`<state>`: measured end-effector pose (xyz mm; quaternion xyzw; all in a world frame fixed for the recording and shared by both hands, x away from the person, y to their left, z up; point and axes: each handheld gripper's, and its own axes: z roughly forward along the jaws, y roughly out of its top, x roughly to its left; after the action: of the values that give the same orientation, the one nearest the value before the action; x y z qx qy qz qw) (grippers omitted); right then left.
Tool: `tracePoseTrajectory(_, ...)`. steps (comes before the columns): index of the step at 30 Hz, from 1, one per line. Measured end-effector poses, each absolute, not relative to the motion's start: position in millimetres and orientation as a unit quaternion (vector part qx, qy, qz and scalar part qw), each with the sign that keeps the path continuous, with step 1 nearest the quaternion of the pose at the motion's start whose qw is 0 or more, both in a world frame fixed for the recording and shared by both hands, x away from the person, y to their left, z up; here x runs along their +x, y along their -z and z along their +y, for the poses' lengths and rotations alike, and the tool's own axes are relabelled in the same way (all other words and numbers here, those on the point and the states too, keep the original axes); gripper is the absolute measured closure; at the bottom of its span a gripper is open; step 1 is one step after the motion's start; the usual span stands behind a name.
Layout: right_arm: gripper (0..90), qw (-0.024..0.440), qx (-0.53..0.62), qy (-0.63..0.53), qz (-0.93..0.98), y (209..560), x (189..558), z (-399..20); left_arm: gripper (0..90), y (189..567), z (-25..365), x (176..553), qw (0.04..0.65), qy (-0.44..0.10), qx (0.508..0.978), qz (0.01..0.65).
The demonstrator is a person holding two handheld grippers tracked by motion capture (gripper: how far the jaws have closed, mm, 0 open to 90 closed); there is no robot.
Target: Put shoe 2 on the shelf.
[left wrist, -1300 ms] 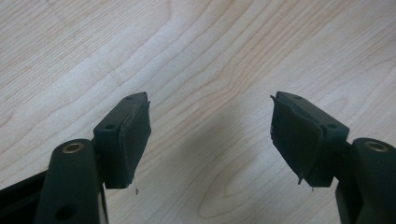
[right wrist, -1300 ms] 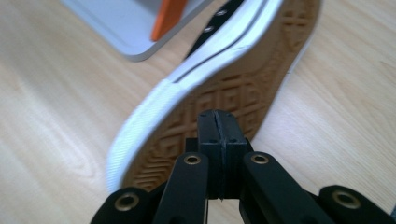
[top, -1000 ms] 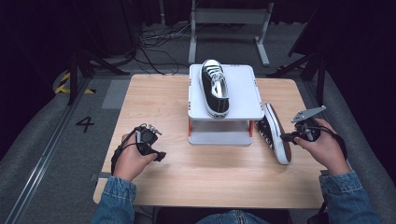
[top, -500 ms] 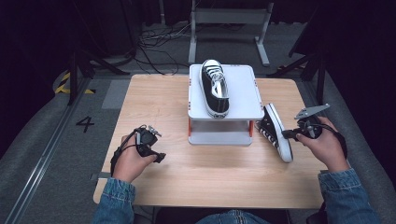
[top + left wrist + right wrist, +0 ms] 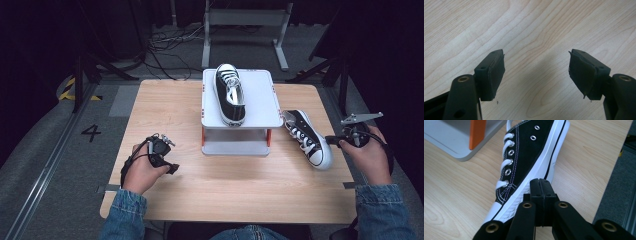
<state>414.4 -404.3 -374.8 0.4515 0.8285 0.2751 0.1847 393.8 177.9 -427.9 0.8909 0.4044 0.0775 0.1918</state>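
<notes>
The wooden bench (image 5: 165, 105) carries a grey-and-white raised platform (image 5: 260, 97) on orange posts near its far middle — a stand made, it seems, to show a pair of shoes side by side. One black-and-white sneaker (image 5: 230, 94) lies on the left half of the top, toe towards the person, and the right half is bare, which reads as the place kept for its partner.

That partner, the second sneaker (image 5: 306, 136), sits upright on the bench just right of the platform, heel close to the platform's corner and toe angled out towards the person's right. In my judgement it is being nudged about so it can be picked up for the empty half.

The right gripper (image 5: 334, 141) lies level at the shoe's toe end; in the right gripper view its jaws are pressed together with nothing between them, their tips right against the white rubber sidewall (image 5: 541, 167) — pushing, not pinching, by the look of it.

The left gripper (image 5: 172, 168) rests out of the way near the bench's left front, its jaws spread wide over bare wood, holding nothing.
</notes>
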Motion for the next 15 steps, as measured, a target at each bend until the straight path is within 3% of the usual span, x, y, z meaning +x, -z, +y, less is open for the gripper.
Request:
tracePoseTrajectory(7,90.0,0.207,0.485,-0.2,0.826,398.7,419.0,-431.7,29.7,428.5,173.4,397.6,0.194,-0.076,0.894,0.396)
tracePoseTrajectory(10,90.0,0.143,0.504,-0.206,0.826,428.5,425.1,-445.6,29.6,429.4,170.4,398.4,0.192,-0.073,0.896,0.393)
tracePoseTrajectory(15,90.0,0.119,0.502,-0.24,0.822,431.7,424.5,-444.0,29.6,429.1,170.6,399.0,0.193,-0.072,0.896,0.394)
